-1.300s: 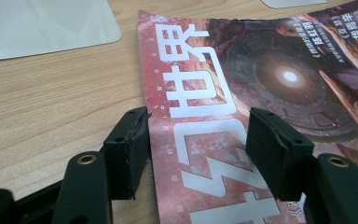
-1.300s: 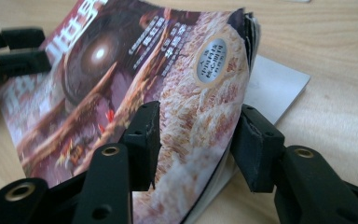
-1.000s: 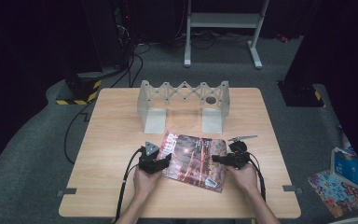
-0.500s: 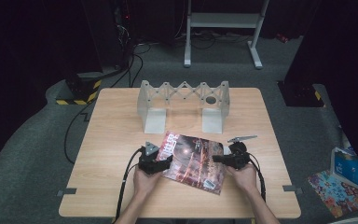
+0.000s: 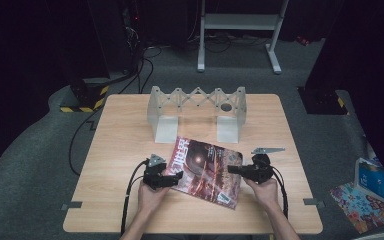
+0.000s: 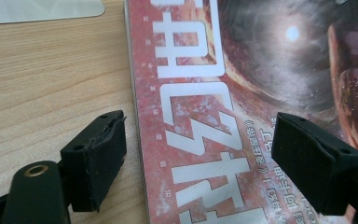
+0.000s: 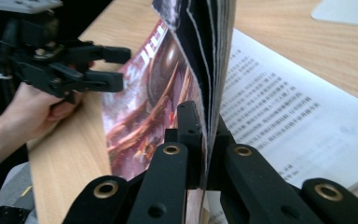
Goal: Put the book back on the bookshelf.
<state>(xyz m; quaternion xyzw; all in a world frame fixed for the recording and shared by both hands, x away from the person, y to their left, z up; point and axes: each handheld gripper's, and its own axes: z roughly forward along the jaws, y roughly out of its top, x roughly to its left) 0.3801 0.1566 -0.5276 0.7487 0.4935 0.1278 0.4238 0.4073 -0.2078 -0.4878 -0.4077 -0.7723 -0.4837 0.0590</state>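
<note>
In the left gripper view, the magazine (image 6: 242, 116) ran off the top, right and bottom edges, so its full title could not be read. The left gripper (image 6: 200, 163) was cut by the lower edge, leaving just the tips of its 2 jaws in sight.

In the right gripper view, the lifted cover hid part of the printed page (image 7: 279, 116), and that text was too blurred to read. The person's forearm (image 7: 0, 135) was cropped at the left edge.

In the high view, the cover lettering was too small to read, and both forearms left the bottom edge.
</note>
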